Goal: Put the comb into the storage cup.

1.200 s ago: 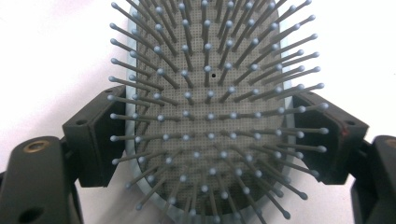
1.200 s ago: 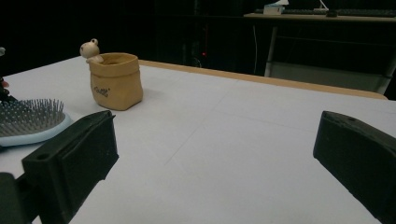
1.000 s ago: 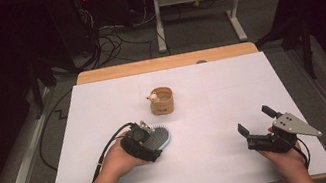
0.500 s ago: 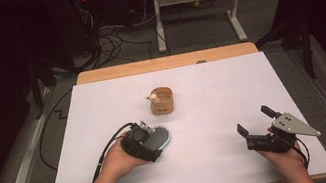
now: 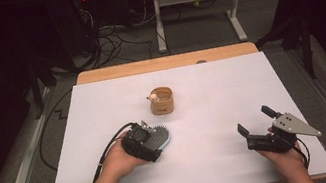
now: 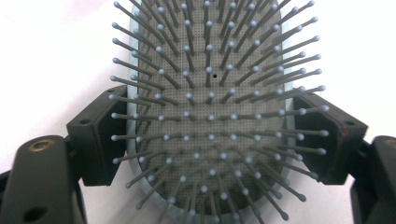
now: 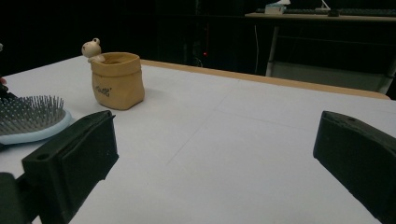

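Note:
A hairbrush (image 5: 160,136) with a light blue body and grey pins lies pins-up on the white table (image 5: 103,107), left of centre. My left gripper (image 5: 146,140) is shut on it. In the left gripper view the two black pads (image 6: 100,140) press the blue rim on either side of the hairbrush (image 6: 210,70), low on its head. My right gripper (image 5: 254,120) rests near the front right of the table, open, with nothing between its jaws. In the right gripper view, the right gripper (image 7: 217,140) faces bare table, and the hairbrush (image 7: 30,119) lies off to the left.
A small tan sack-shaped pot (image 5: 162,103) with a little animal figure on its rim stands behind the brush near the table's middle, and the pot (image 7: 116,81) is upright. A wooden strip (image 5: 166,63) edges the table's far side. Beyond it are cables and a desk frame.

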`<state>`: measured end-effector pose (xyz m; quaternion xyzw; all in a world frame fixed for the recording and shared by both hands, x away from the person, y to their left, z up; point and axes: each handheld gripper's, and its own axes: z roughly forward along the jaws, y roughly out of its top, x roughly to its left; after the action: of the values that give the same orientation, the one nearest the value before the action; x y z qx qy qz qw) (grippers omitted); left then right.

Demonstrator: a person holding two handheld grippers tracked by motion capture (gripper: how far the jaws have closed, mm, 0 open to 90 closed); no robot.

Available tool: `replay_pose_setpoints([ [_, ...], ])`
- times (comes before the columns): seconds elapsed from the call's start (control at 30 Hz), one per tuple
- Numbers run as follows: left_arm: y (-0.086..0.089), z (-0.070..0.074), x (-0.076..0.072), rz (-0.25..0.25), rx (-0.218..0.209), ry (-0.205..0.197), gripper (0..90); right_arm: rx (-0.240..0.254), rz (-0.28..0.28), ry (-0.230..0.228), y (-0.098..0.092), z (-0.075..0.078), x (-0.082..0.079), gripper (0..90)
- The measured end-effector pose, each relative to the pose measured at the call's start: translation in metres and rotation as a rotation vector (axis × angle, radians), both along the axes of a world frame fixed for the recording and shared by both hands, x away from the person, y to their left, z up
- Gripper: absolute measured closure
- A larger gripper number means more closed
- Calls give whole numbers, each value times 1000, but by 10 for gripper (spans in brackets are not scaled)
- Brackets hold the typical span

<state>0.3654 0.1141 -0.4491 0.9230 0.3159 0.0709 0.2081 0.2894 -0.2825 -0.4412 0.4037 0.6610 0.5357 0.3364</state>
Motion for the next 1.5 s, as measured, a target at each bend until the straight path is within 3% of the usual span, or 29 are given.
replay_pose_setpoints([
  [0.2, 3, 3, -1, 5, -3, -19, 204, 2, -1, -6, -1, 1, 0, 0],
  [0.67, 6, 12, -8, 9, -67, -55, 204, 4, -7, -8, -1, 1, -1, 0],
  [0.87, 11, 19, -11, 15, -126, -104, 204, 5, -7, -8, -1, 1, -1, 0],
  [1.23, 29, 30, -22, 70, -301, -231, 204, -4, -7, -13, 0, 1, -1, 0],
  [1.5, 38, 34, -31, 88, -369, -289, 204, -4, -8, -15, 0, 1, -1, 0],
])
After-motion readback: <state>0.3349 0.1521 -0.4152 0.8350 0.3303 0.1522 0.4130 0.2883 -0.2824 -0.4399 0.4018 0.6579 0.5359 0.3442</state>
